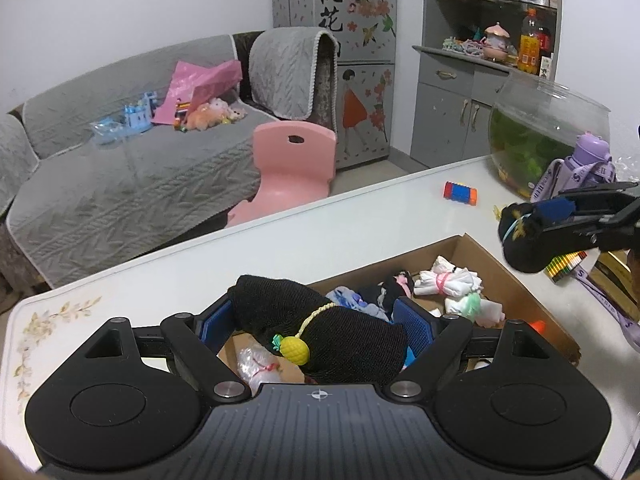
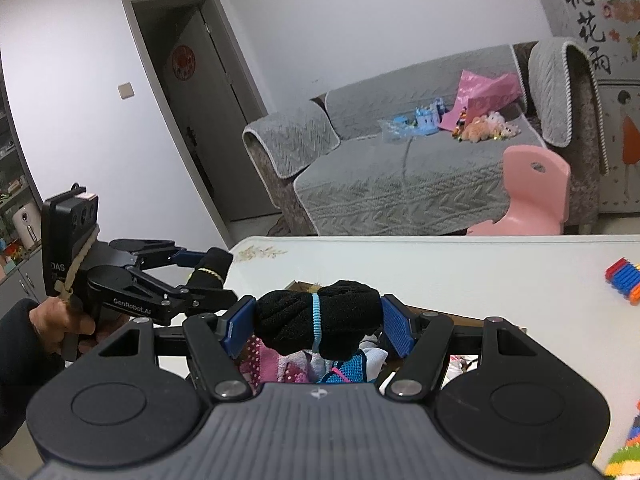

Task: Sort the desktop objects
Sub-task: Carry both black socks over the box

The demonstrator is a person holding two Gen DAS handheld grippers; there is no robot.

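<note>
My left gripper [image 1: 316,320] is shut on a black rolled sock bundle [image 1: 344,336] tied with a yellow band and a pineapple charm [image 1: 295,350]. It hangs over an open cardboard box [image 1: 516,276] that holds several sock bundles. At the right of the left wrist view, my right gripper [image 1: 534,222] grips a second black bundle [image 1: 524,256] just beyond the box's corner. The right wrist view shows that bundle [image 2: 344,320], tied with a blue band, pressed between the right gripper's [image 2: 318,324] blue pads. The left gripper [image 2: 208,276] is at the left there, held by a hand.
The white table [image 1: 320,232] carries a glass fish bowl [image 1: 548,132], a purple bottle [image 1: 592,160], a red-and-blue block toy [image 1: 460,193] and a row of coloured pencils [image 1: 566,266]. A pink chair [image 1: 292,168] and a grey sofa [image 1: 120,184] stand beyond the table's far edge.
</note>
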